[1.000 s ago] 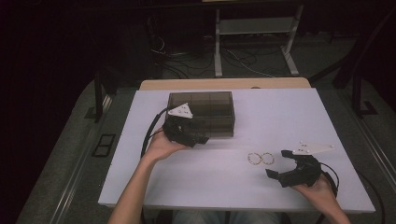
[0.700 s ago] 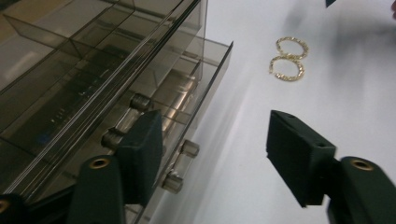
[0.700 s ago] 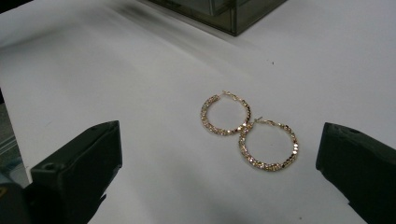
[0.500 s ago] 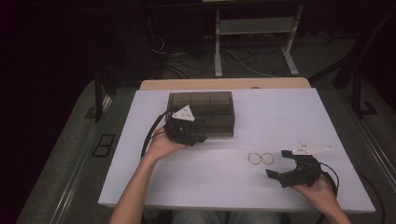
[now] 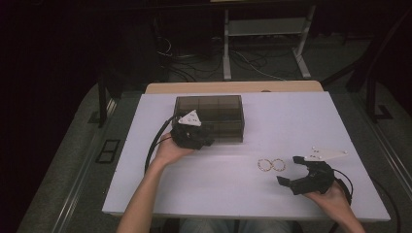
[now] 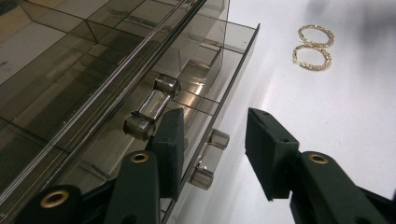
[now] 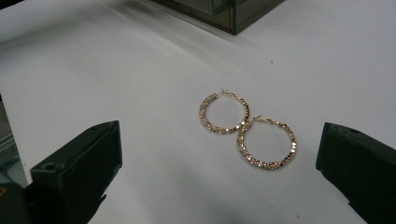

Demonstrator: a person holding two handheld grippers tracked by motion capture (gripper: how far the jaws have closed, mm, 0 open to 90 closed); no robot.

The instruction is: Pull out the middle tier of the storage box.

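A smoked clear drawer box (image 5: 209,110) stands at the middle back of the white table (image 5: 233,194). My left gripper (image 5: 205,141) is at its front. In the left gripper view the bottom drawer (image 6: 233,70) sticks out a little, and its clear handle (image 6: 211,156) lies between the left gripper's (image 6: 215,144) jaws. Those jaws have just been closing, and a gap still shows at the right pad (image 6: 266,149). Two gold hoop earrings (image 5: 271,165) lie touching on the table. My right gripper (image 5: 297,171) rests open just right of them, with the earrings (image 7: 243,126) ahead of its wide jaws.
A second clear handle (image 6: 152,105) sits on the drawer above. The earrings (image 6: 314,45) lie off to the box's right. A cable (image 5: 154,143) loops from the left gripper over the table's left part. A light wooden strip (image 5: 233,87) borders the table's far edge.
My left gripper has sunk slightly at the box front, toward the lower drawer. The right hand and the earrings have not moved.
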